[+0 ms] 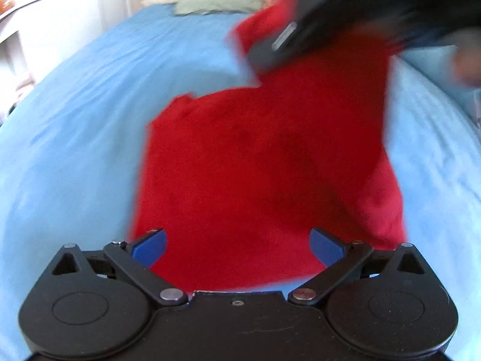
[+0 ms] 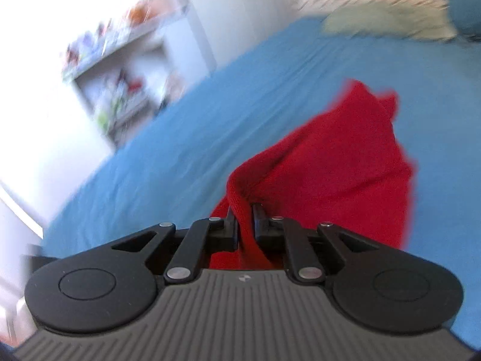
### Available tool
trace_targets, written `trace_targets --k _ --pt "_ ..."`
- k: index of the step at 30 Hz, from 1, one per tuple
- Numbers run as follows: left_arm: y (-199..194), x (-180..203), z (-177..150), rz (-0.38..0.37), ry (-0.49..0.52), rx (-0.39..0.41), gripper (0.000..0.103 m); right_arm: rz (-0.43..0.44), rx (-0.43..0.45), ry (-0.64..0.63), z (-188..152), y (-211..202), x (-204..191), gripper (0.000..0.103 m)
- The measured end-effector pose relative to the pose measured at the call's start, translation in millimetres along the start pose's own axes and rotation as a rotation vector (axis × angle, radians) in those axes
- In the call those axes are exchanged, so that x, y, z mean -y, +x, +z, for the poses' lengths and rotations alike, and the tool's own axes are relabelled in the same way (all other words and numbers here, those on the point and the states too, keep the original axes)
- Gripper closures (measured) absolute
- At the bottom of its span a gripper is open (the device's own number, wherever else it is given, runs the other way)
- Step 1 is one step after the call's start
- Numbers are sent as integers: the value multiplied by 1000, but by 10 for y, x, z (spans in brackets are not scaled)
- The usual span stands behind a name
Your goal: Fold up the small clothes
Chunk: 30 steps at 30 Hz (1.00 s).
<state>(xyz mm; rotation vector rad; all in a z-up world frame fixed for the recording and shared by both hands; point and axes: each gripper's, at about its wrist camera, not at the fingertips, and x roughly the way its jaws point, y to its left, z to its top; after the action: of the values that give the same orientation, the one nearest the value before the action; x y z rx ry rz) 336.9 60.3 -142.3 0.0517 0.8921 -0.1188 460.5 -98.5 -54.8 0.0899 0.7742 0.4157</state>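
blue bedsheet (image 1: pixel 75 126) | red garment (image 1: pixel 240 165) rumpled - right tool (image 2: pixel 246 210) pinching it | left tool (image 1: pixel 237 243) wide

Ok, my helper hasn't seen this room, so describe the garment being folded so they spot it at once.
Find the bed covered by the blue sheet. The red garment lies in its middle, one edge pinched in the right gripper while the left gripper hovers open above it. It is the only bright red thing there; the pale green cloth sits far off by the headboard.

Bedroom: blue-sheeted bed (image 1: pixel 75 120), pillow (image 1: pixel 216 4)
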Motion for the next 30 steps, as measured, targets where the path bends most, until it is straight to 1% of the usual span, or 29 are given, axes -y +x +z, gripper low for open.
trace_targets --k 1,3,5,6,7,8,9,10,12,14,16,17,18,20,21,22,23,24,25,26,27,28,30 --pt "-23 -102 -93 7 -4 -8 0 -2 -50 -17 -72 295 -151 79" --pt "-68 -235 -213 13 -5 -7 0 -21 -116 -44 -215 714 -336 79" --pt "-109 -314 -305 8 -8 3 0 -35 -131 -80 -330 915 -456 78" --pt "-127 -342 -332 -3 -15 11 0 -46 -123 -96 -354 935 -495 74" --pt "-143 -357 -343 -18 -23 21 0 -47 -111 -103 -350 900 -531 67" --pt "-153 -373 -341 -37 -33 36 0 -34 -102 -110 -332 838 -558 58" --pt "-177 -377 -340 -57 -41 55 0 -15 -87 -117 -285 733 -564 33" --pt "-202 -377 -342 -78 -49 74 0 -12 -59 -128 -254 601 -565 14" --pt "-227 -371 -317 -129 -71 107 0 -17 30 -157 -177 281 -545 3" --pt "-204 -380 -288 -194 -112 135 2 -32 88 -151 -122 -59 -409 3" --pt "-135 -402 -251 -227 -159 138 5 -71 122 -125 -147 -358 -228 2" --pt "-69 -421 -172 -236 -187 136 10 -89 128 -107 -199 -462 -132 2" --pt "-24 -447 -154 -241 -222 136 12 -107 127 -85 -285 -567 -15 2" --pt "19 -498 -131 -259 -300 148 24 -135 121 -39 -470 -704 178 2" --pt "36 -550 -112 -267 -338 162 27 -142 115 -15 -599 -777 302 2" --pt "52 -564 -74 -269 -369 178 34 -152 107 9 -741 -810 396 2" --pt "60 -578 -39 -262 -389 187 41 -163 99 31 -879 -817 454 2" --pt "75 -590 3 -251 -399 188 44 -170 84 49 -1065 -836 502 2" --pt "24 -601 -2 -245 -401 178 52 -177 70 70 -1214 -824 554 2" --pt "12 -604 22 -241 -402 162 78 -182 59 88 -1354 -794 605 2" --pt "44 -610 52 -238 -405 146 95 -186 45 105 -1485 -739 606 2" --pt "71 -636 88 -231 -409 140 96 -190 35 126 -1591 -708 624 2" --pt "-71 -681 100 -215 -414 182 97 -187 32 168 -1745 -638 631 2"
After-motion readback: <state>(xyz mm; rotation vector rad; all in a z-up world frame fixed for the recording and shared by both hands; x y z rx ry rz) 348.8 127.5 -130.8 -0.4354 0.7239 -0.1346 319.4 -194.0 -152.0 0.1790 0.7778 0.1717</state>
